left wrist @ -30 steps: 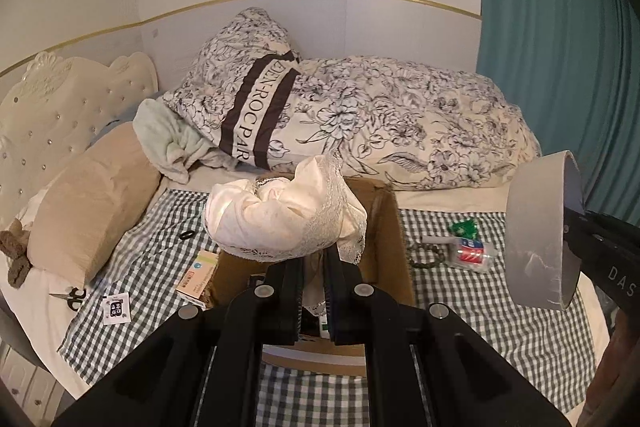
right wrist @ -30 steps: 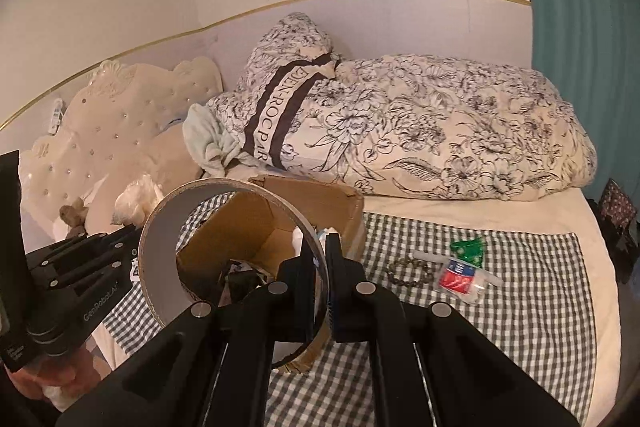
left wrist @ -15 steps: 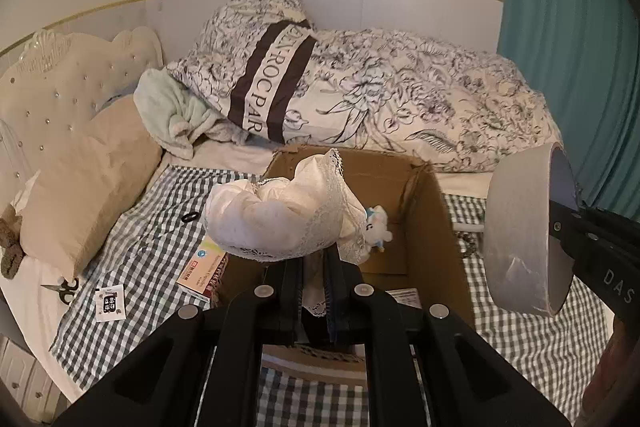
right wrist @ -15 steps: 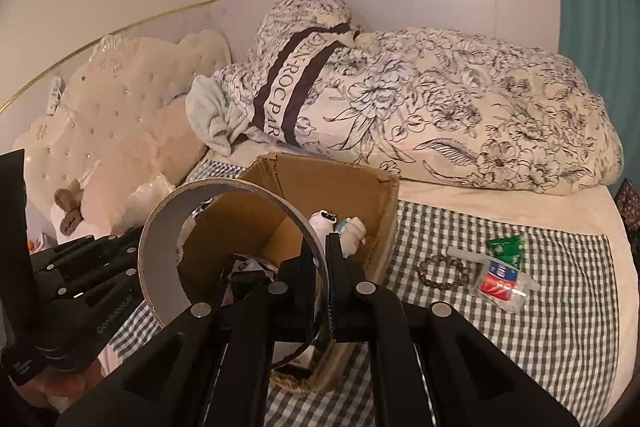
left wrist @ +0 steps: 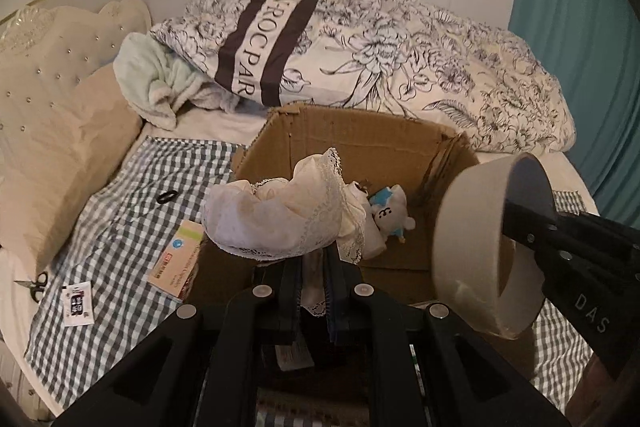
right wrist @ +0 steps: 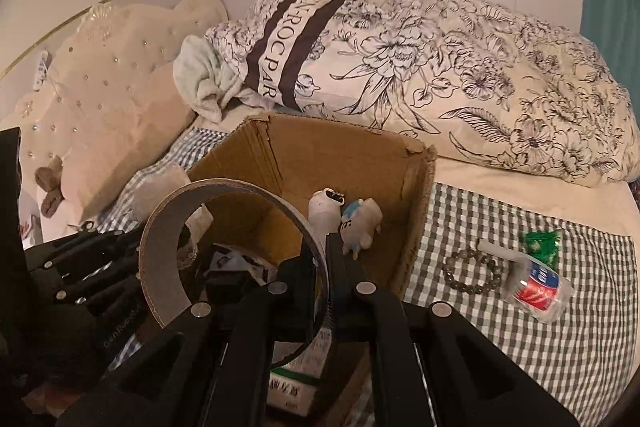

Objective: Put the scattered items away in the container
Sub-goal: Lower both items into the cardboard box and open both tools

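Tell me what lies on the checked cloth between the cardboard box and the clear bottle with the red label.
A bead bracelet lies there, between the cardboard box and the bottle, seen in the right wrist view.

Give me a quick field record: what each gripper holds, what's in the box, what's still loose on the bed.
left gripper: shut on lace cloth, over the box
right gripper: shut on tape roll, over the box
cardboard box: open, plush toy inside
loose, left side: card box, scissors, hair tie
loose, right side: bead bracelet, small bottle, green packet
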Tool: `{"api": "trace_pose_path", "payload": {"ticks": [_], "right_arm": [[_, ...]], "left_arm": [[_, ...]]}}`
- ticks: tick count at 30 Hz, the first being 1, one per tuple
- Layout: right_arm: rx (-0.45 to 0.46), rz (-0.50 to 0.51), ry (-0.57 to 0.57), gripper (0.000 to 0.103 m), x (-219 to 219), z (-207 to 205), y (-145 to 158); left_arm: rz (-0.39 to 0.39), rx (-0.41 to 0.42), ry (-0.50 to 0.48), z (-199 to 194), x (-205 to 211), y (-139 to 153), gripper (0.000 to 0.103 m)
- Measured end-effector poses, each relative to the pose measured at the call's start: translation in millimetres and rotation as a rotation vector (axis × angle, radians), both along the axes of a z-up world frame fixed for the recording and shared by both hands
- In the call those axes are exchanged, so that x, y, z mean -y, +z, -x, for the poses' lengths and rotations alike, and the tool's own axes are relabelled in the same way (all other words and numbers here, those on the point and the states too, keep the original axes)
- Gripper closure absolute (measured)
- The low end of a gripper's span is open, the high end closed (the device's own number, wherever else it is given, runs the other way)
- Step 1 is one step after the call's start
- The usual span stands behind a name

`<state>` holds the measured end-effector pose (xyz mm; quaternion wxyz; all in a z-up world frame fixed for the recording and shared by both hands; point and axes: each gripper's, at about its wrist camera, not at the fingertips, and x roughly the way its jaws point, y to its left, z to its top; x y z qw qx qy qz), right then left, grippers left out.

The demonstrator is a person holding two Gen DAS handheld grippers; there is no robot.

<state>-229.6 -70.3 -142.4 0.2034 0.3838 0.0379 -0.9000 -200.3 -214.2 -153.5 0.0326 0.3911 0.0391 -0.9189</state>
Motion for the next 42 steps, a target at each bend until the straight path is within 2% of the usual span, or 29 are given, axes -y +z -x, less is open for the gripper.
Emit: {"api": "trace_pose_path", "payload": {"ticks": [11,18,19,20,21,22,23,25,28,32,42], "right_arm": [[0.056,-0.025,0.012,0.097,14,22,-34],[0.058,-0.035,-0.001,0.095,12,21,-31],[0.060,-0.037,-0.003,0.091,11,20,-30],[0.063,-0.043,-0.006,0.076,11,18,-29],[0.064,-0.054,-0.012,0.050,11,17,-29],[0.061,-0.059,-0.015,0.041,11,15,-27],[0.053,-0.052,-0.016,0.036,10,12,-24],[0.043,-0.042,-0.017,0.036,8,7,-17],[0.022,-0.036,-0.019,0.036,5,0,-4],[-0.003,-0.024,-0.024,0.036,-1,-12,13],[-0.067,0.006,-0.054,0.033,-23,-47,52]], "left_arm": [[0.000,0.054,0.001,22,8,-34,0.094],[0.011,0.056,0.007,21,7,-32,0.091],[0.010,0.058,0.008,21,7,-32,0.088],[0.008,0.057,0.009,19,7,-30,0.081],[0.007,0.056,0.010,18,7,-28,0.078],[0.008,0.053,0.011,17,6,-25,0.071],[0.011,0.048,0.013,15,6,-22,0.064],[0.015,0.030,0.018,11,5,-14,0.057],[0.019,0.012,0.022,4,5,-2,0.056],[0.022,-0.019,0.032,-6,3,17,0.048],[0.028,-0.086,0.031,-39,-7,58,0.044]]}}
